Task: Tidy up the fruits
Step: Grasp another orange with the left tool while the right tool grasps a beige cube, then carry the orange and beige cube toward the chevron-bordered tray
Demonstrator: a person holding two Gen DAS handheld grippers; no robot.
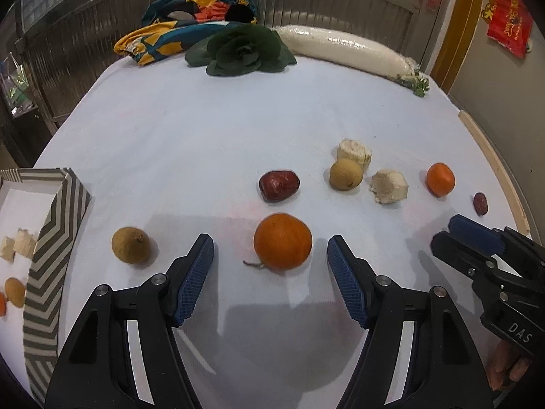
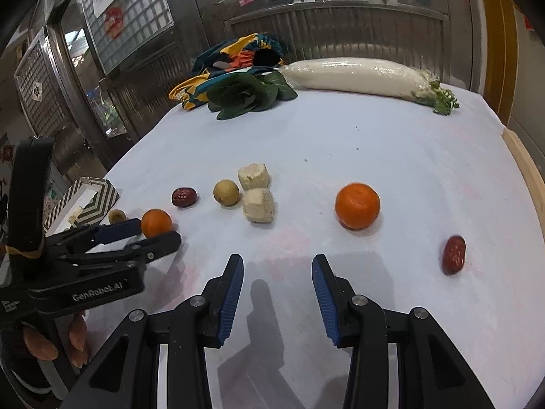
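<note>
With its jaws spread either side of the round orange tangerine (image 1: 282, 246) on the white tablecloth (image 1: 204, 136), the left gripper (image 1: 270, 262) should advance, centre, then close gently; the right gripper (image 2: 277, 293) waits, jaws spread, empty.

A: How is the left gripper (image 1: 270, 255) sitting?

B: It is hovering low with its blue-padded fingers (image 1: 197, 274) spread wide, gripping nothing; bare fingertips are showing beneath its handle in the right wrist view.

A: And the right gripper (image 2: 277, 293)?

B: It is also standing open, its pads (image 2: 231, 301) well apart and holding nothing. It is lying just to the right of the left one, both pointing forward.
</note>
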